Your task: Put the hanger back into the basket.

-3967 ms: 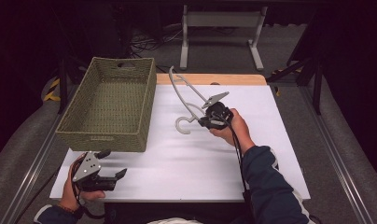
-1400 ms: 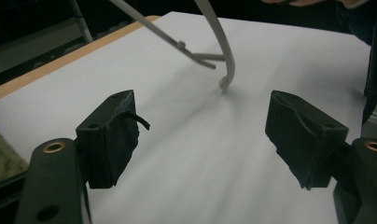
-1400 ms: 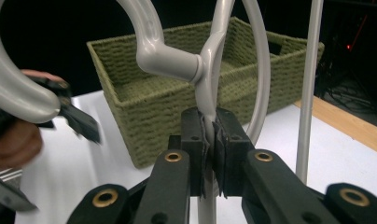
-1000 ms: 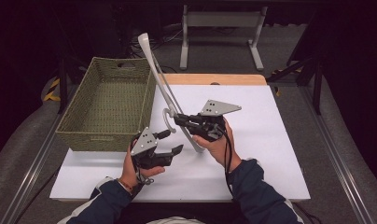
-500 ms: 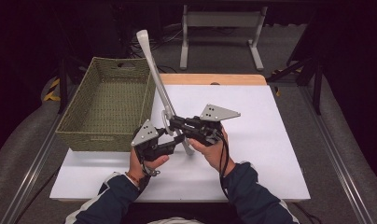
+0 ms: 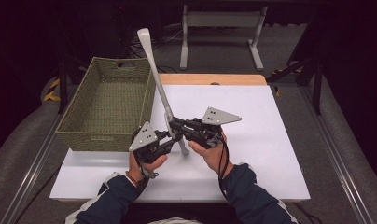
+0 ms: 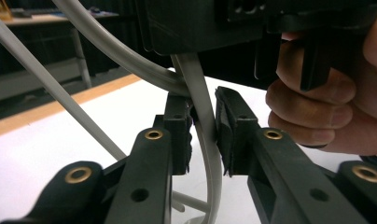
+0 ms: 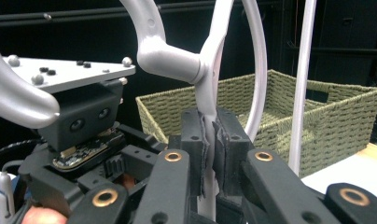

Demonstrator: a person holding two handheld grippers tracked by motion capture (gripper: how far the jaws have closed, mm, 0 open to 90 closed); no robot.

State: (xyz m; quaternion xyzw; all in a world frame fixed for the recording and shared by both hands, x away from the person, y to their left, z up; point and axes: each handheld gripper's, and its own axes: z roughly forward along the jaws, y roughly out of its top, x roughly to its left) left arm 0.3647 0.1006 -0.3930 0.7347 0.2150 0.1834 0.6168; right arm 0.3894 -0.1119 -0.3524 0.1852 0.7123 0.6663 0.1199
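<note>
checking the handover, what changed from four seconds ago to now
The right gripper raised the hanger off the table until it stands tilted over the basket. The left gripper came in from the table's near left corner, and its jaws have just been closing on the hanger. The right grip and the basket stayed as they were.

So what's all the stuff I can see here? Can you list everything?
Hanger: one, pale grey plastic, held up over the table, leaning toward the basket.
Basket: one, green woven, on the table's left side.
Table: one, white top with a wooden strip along the far edge.
Metal stand: one, grey, on the floor behind the table.
Left gripper: one, black; its jaws have just been closing round the hanger's hook.
Right gripper: one, black, shut on the hanger.
Hands: two, dark blue sleeves, at the near edge.
</note>
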